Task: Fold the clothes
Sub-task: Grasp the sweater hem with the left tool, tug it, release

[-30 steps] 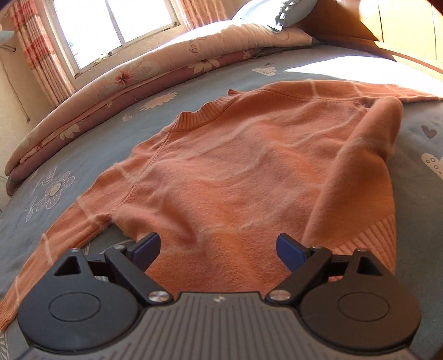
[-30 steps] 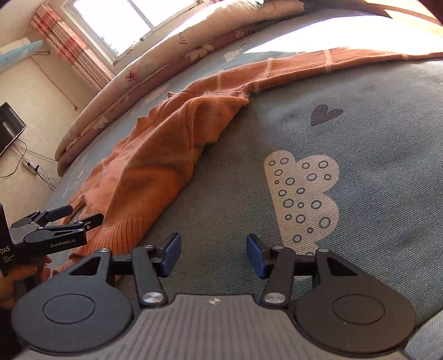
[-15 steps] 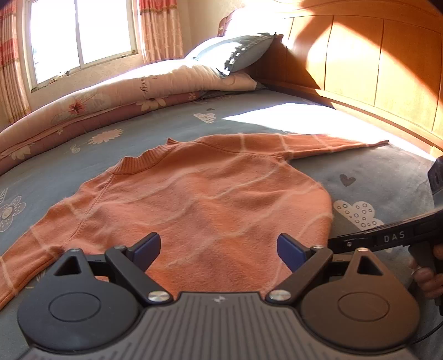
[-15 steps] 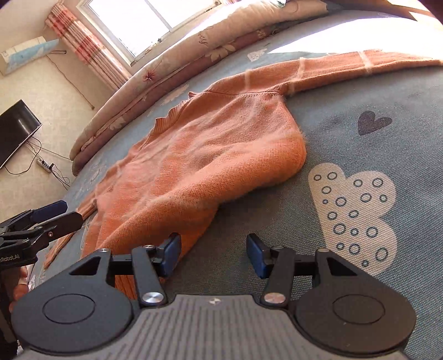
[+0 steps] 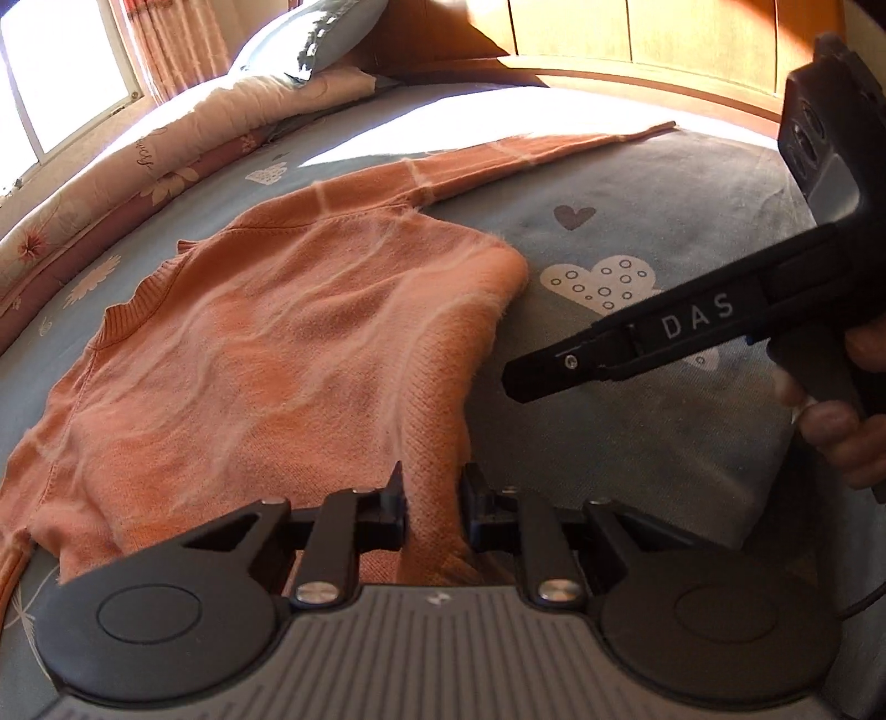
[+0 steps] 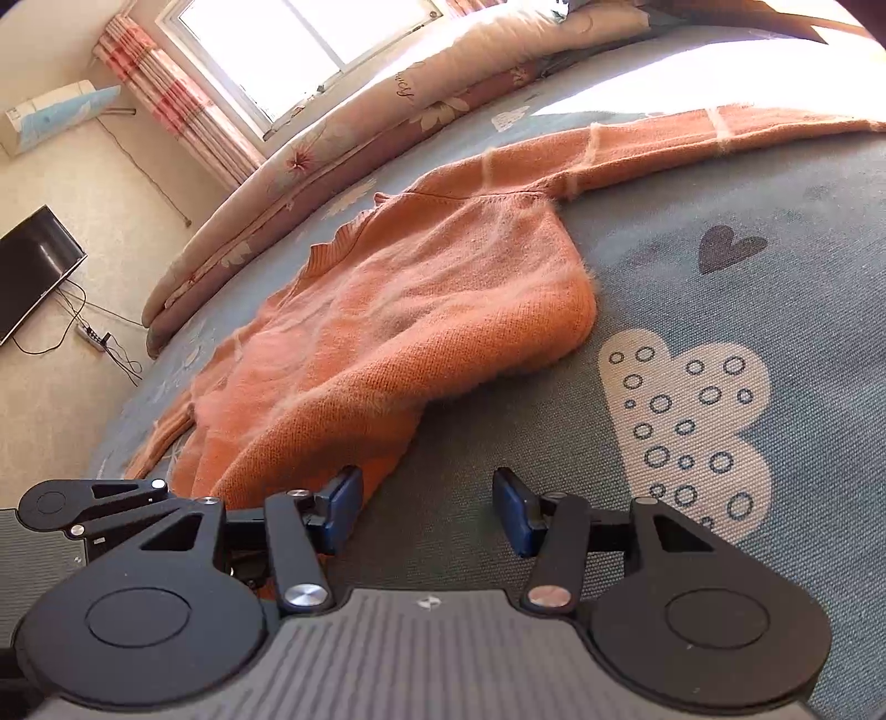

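Observation:
An orange knit sweater [image 5: 288, 343] lies on the grey-blue bed sheet [image 5: 637, 232], its right side folded over the body and one sleeve [image 5: 531, 152] stretched toward the headboard. My left gripper [image 5: 433, 501] is shut on the sweater's lower edge, with fabric pinched between the narrowed fingers. In the right wrist view the sweater [image 6: 421, 332] lies ahead and to the left. My right gripper [image 6: 427, 498] stands open over bare sheet, its left finger [image 6: 346, 498] beside the hem. The right gripper [image 5: 518, 382] also shows from the side, held by a hand [image 5: 836, 426].
A rolled floral quilt [image 6: 343, 144] and a pillow [image 5: 310, 39] lie along the bed's far side under the window [image 6: 310, 39]. The wooden headboard [image 5: 637, 39] borders the sleeve end. A television [image 6: 33, 266] and a power strip [image 6: 91, 335] are on the floor side.
My left gripper has swung to the sweater's lower right edge and closed on the fabric. The right gripper stayed open and drifted a little closer to the hem.

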